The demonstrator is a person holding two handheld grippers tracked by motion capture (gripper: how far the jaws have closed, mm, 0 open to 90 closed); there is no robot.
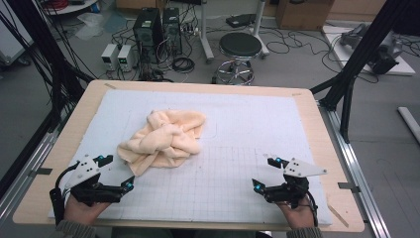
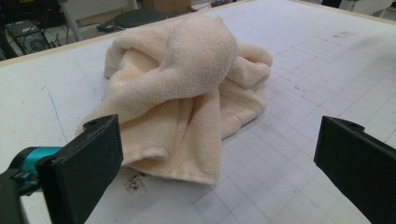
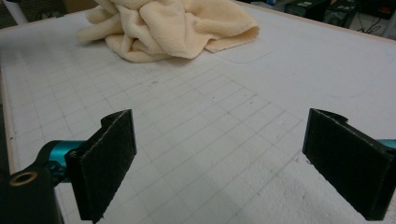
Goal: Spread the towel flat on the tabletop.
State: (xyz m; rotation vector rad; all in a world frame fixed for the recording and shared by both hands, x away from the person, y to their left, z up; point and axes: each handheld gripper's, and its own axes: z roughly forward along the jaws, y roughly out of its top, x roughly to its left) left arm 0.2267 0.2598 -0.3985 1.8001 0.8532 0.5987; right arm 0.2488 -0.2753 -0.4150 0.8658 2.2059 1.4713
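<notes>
You are looking at a cream terry towel [image 1: 166,139] lying crumpled in a loose heap on the white gridded mat [image 1: 237,178] that is covering the wooden surface [image 1: 324,144], left of the middle. Its folds are twisting over one another like a rough knot, with a rounded hump [image 2: 201,51] rising on top in the left gripper view and a flat hemmed corner [image 2: 187,163] spreading toward your left hand-held gripper [image 1: 115,172]. The pile is looking soft and fuzzy, an even pale peach with no pattern.

You are holding your left hand-held gripper near the mat's front left edge, jaws standing wide apart with nothing between them, just beside the towel's nearest corner but not touching it. Your right hand-held gripper [image 1: 264,173] is sitting near the front right, well apart from the towel, its jaws also spread wide and empty over bare grid squares.
</notes>
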